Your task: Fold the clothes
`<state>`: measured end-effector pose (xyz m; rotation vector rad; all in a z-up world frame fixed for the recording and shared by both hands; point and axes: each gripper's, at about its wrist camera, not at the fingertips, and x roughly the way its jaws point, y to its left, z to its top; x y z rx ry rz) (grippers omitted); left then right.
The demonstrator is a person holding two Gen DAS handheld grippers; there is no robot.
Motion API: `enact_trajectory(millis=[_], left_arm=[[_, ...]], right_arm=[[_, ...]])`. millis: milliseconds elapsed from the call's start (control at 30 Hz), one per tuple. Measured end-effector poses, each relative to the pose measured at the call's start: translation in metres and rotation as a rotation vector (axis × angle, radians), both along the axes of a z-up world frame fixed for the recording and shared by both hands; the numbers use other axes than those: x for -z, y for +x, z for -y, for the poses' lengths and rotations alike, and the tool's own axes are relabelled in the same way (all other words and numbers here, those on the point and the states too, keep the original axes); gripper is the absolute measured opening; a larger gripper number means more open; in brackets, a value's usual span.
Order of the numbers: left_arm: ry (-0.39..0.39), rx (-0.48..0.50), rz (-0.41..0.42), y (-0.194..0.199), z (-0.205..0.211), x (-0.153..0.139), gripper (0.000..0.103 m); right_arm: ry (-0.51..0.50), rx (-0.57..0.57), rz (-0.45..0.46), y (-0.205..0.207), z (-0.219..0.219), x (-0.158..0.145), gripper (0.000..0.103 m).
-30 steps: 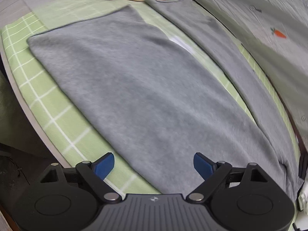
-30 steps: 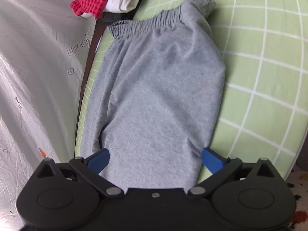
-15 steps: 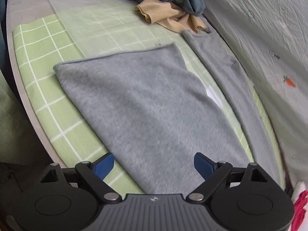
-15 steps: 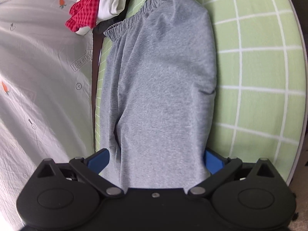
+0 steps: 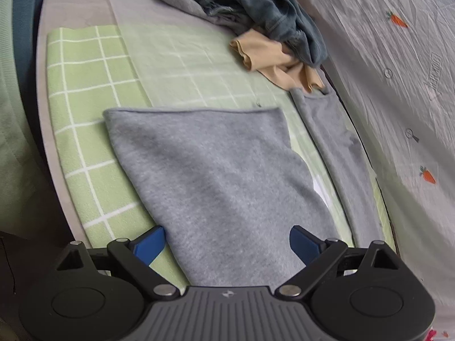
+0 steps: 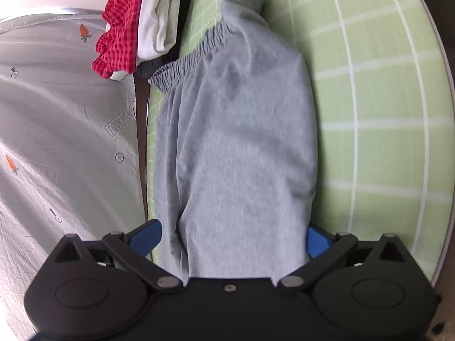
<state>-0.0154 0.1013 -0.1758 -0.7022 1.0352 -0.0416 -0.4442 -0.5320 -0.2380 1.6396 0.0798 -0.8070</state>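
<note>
Grey sweatpants (image 6: 239,142) lie flat on the green checked mat (image 5: 85,91), legs spread apart w/ elastic waistband (image 6: 187,62) toward a red gingham cloth (image 6: 119,42). Left gripper (image 5: 227,241) & right gripper (image 6: 230,238) both wide open, holding nothing, blue pads straddling the fabric. Grey carrot-print sheet (image 6: 65,142) beside mat reads "LOOK HERE"; denim/tan clothes pile (image 5: 270,22) lies past the leg ends.

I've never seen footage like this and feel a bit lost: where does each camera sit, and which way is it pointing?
Left wrist: rides on the left hand-held gripper, looking forward along its open blue fingers over the grey trousers' leg end toward a heap of clothes.
Right wrist: rides on the right hand-held gripper, fingers also open, looking along the same garment's upper part to its elastic waistband and a red checked cloth.
Shared: grey trousers, green checked mat, carrot-print sheet. No part of the person shows.
</note>
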Motion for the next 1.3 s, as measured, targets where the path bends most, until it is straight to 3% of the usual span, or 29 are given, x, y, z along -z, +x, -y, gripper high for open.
enact_trajectory(millis=[167, 400, 500, 800, 867, 1067, 1167, 1233, 1267, 1300], left_arm=[[0.001, -0.083, 0.01, -0.003, 0.0, 0.001, 0.096], [-0.025, -0.152, 0.025, -0.007, -0.002, 0.002, 0.096], [-0.001, -0.163, 0.025, -0.005, -0.006, 0.0, 0.095], [0.119, -0.146, 0.052, 0.02, -0.024, -0.002, 0.095], [0.159, -0.126, 0.06, 0.029, -0.024, -0.002, 0.095], [0.168, -0.158, 0.083, 0.038, -0.032, -0.001, 0.093], [0.217, -0.159, 0.08, 0.038, -0.033, -0.002, 0.075], [0.266, -0.157, 0.068, 0.038, -0.033, -0.004, 0.053], [0.28, -0.157, 0.066, 0.037, -0.034, -0.004, 0.048], [0.293, -0.156, 0.064, 0.037, -0.035, -0.004, 0.039]], right_arm=[[-0.045, 0.017, -0.043, -0.011, 0.036, -0.004, 0.103], [-0.023, -0.007, -0.012, -0.011, 0.062, -0.001, 0.103], [-0.051, -0.061, -0.04, -0.004, 0.063, -0.004, 0.103], [-0.049, -0.007, -0.044, -0.005, 0.053, -0.003, 0.103], [-0.058, 0.022, -0.062, -0.005, 0.05, -0.005, 0.103], [-0.095, 0.058, -0.168, -0.003, 0.058, -0.014, 0.103], [-0.102, 0.064, -0.19, -0.003, 0.062, -0.016, 0.102], [-0.109, 0.061, -0.2, -0.002, 0.064, -0.016, 0.089], [-0.113, 0.054, -0.211, -0.001, 0.064, -0.016, 0.084], [-0.117, 0.046, -0.221, 0.0, 0.064, -0.016, 0.073]])
